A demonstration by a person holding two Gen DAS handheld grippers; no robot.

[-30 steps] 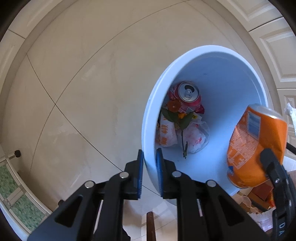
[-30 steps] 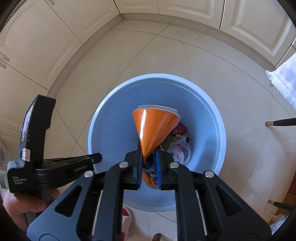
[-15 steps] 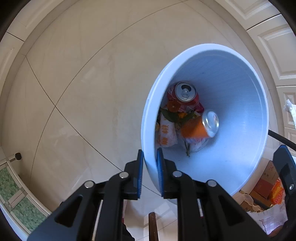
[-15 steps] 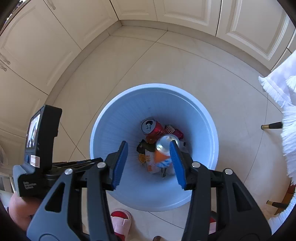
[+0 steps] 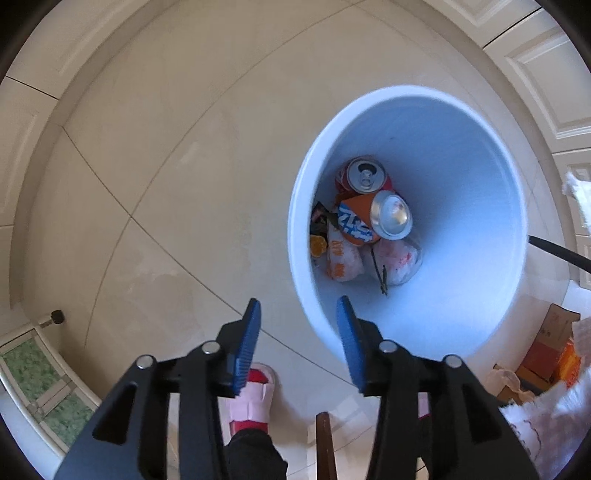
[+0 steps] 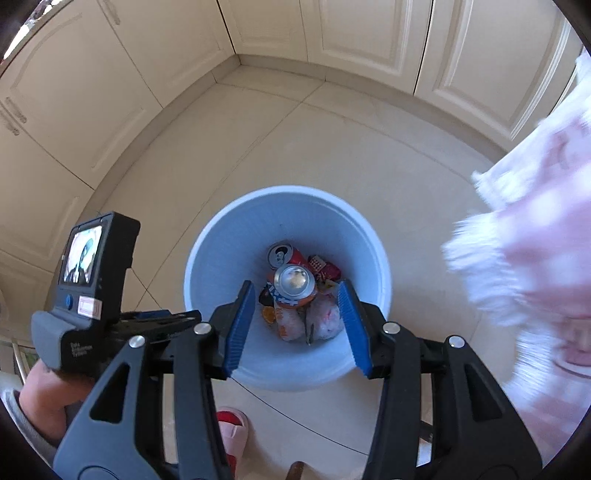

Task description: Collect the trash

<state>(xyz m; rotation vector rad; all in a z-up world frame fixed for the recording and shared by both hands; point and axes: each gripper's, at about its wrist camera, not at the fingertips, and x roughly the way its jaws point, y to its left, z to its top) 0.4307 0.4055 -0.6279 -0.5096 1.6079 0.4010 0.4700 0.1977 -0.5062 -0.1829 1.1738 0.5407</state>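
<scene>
Both tongs, left (image 5: 298,334) and right (image 6: 297,326), hang spread and empty above the bin (image 6: 207,258). Ahead of and well below our right tips lies the orange can (image 6: 293,288), atop the other trash. We judge this drop done; next we seek more litter.

I'm looking down into a home, probably a kitchen: cream panelled cabinet doors (image 6: 354,33) line the walls above a beige tiled floor (image 5: 155,192). A pink slipper (image 5: 255,398) stands near a blue bin (image 6: 221,236).
</scene>
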